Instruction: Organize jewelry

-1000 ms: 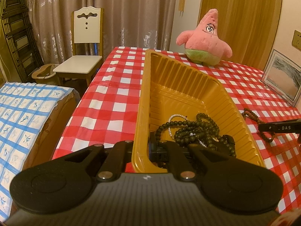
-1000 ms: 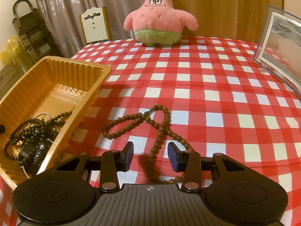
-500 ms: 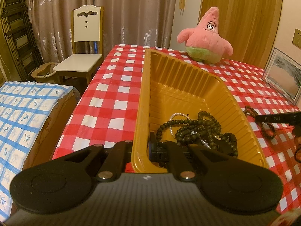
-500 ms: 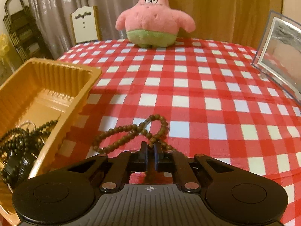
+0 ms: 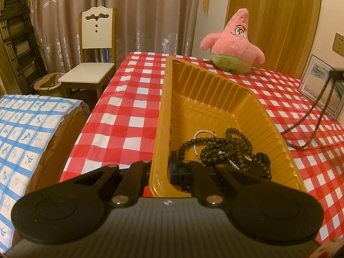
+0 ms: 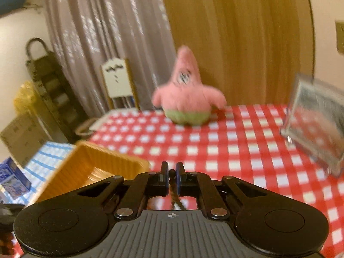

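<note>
Lifted off the table [image 5: 133, 116] since earlier, the brown bead necklace [image 5: 320, 109] dangles right of the yellow tray [image 5: 215, 99], limp and light, pinched mid-strand by the right tongs [image 6: 171, 177]; left tongs [image 5: 165, 172] clamp the tray's near wall.

The left wrist camera sits low behind the left gripper [image 5: 163, 172] and looks forward and down along the yellow tray [image 5: 217, 99], very near its closest corner. It faces the far end of the table [image 5: 133, 111], toward the white chair [image 5: 94, 49] and the curtain [image 5: 129, 15]. The right wrist camera sits behind the right gripper [image 6: 171, 177], higher above the table [image 6: 236, 142], and faces the same far side; its picture is blurred. Both views share the pink star plush toy [image 5: 233, 43] [image 6: 186, 94], the tray [image 6: 103, 161], the chair [image 6: 117, 79], the curtain [image 6: 103, 32], the checked cloth and the framed picture [image 5: 322, 83] [image 6: 316, 120] at the right.
</note>
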